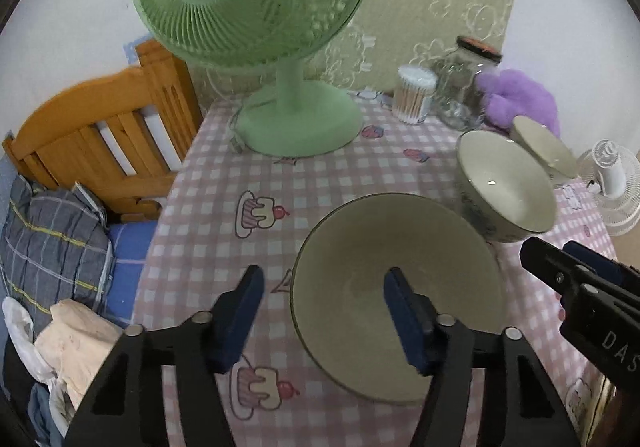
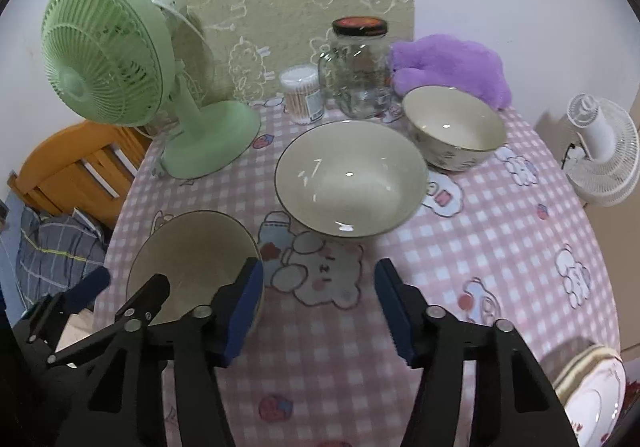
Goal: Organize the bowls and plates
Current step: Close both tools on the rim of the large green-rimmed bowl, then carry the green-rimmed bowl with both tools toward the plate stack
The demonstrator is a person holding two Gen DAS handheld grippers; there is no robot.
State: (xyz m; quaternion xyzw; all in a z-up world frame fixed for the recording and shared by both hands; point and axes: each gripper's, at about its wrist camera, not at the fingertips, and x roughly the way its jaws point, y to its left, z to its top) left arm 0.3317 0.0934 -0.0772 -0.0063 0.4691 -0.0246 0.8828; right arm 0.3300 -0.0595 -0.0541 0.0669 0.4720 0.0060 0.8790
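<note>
Three cream bowls stand on the pink checked tablecloth. The near-left bowl [image 1: 396, 295] [image 2: 196, 267] lies under my left gripper [image 1: 324, 311], which is open, its right finger [image 1: 404, 319] over the bowl's inside and its left finger outside the rim. The wide middle bowl [image 2: 352, 179] [image 1: 508, 187] sits in front of my right gripper [image 2: 320, 307], which is open and empty above the cloth. A smaller patterned bowl [image 2: 454, 131] [image 1: 544, 147] stands behind it. Stacked plates [image 2: 592, 395] show at the lower right edge.
A green desk fan [image 2: 120, 79] stands at the back left of the table. A cotton-swab tub [image 2: 302, 95], a glass jar [image 2: 360, 71] and a purple plush [image 2: 452, 67] line the back. A white fan [image 2: 604, 151] is off to the right. A wooden bed frame [image 1: 104, 127] is on the left.
</note>
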